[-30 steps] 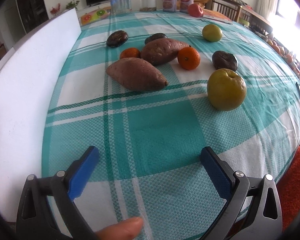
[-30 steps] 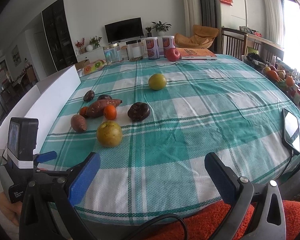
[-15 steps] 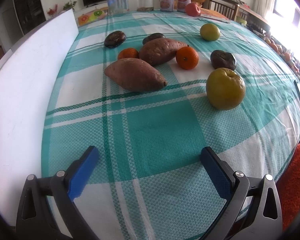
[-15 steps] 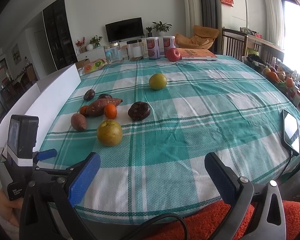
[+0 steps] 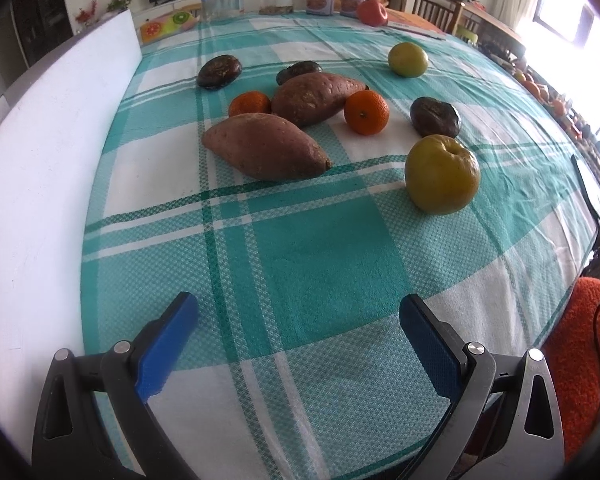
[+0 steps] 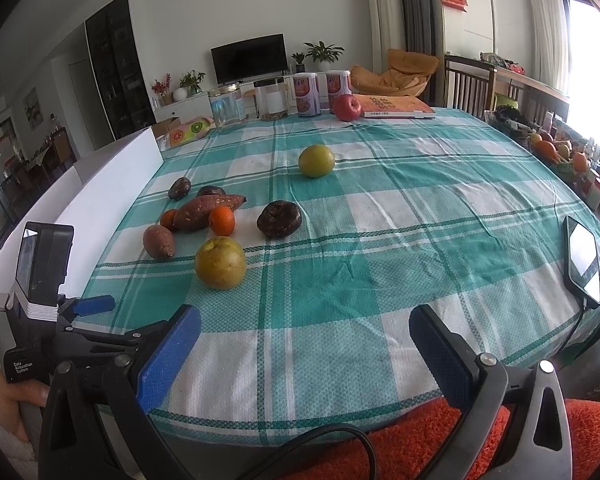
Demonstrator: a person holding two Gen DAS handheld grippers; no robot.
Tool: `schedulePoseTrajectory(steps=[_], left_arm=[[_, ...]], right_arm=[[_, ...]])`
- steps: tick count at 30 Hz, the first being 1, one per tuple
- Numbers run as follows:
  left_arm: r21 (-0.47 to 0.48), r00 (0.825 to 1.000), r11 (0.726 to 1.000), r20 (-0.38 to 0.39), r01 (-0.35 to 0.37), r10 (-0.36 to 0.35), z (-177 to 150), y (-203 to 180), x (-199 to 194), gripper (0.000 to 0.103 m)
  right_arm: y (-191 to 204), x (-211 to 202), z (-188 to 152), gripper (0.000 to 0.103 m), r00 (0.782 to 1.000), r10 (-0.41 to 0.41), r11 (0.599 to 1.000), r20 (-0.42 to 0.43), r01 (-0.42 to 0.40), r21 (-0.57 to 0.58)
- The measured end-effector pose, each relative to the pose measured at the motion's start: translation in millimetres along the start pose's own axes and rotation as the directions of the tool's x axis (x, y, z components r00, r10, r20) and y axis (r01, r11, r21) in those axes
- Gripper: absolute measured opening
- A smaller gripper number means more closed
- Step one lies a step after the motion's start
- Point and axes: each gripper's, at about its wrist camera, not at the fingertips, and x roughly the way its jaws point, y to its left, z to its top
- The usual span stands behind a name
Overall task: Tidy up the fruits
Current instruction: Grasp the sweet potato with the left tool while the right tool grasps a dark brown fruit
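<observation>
On the teal checked tablecloth lie two sweet potatoes, two oranges, three dark wrinkled fruits and two yellow-green pears. The same group shows in the right wrist view, with the near pear in front and a red apple at the far edge. My left gripper is open and empty, short of the near sweet potato. My right gripper is open and empty over the table's near edge.
A white board stands along the table's left side. Jars and cans and an orange book stand at the far edge. A phone on a cable lies at the right edge. Orange cloth is below the near edge.
The left gripper has moved slightly forward toward the fruit; a fingertip at the bottom edge is gone from view. The right gripper has barely moved.
</observation>
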Motion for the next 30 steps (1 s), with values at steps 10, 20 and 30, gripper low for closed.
schedulePoseTrajectory(steps=[10,20,30], left_arm=[[-0.08,0.989,0.989,0.087,0.125,-0.118,28,23,-17,0.1],[-0.24,1.0,0.97,0.008,0.024,-0.023,76,40,30,0.099],[-0.201,1.0,0.98,0.009,-0.012,0.014,67,52,16,0.09]], right_arm=[[4,0,0,0.103,1.0,-0.007,1.0,-0.008,0.006,-0.016],[4,-2,-2,0.103,1.0,-0.011,1.0,0.007,0.011,-0.024],[3,6,-1,0.103,1.0,0.016,1.0,-0.023,-0.016,-0.003]])
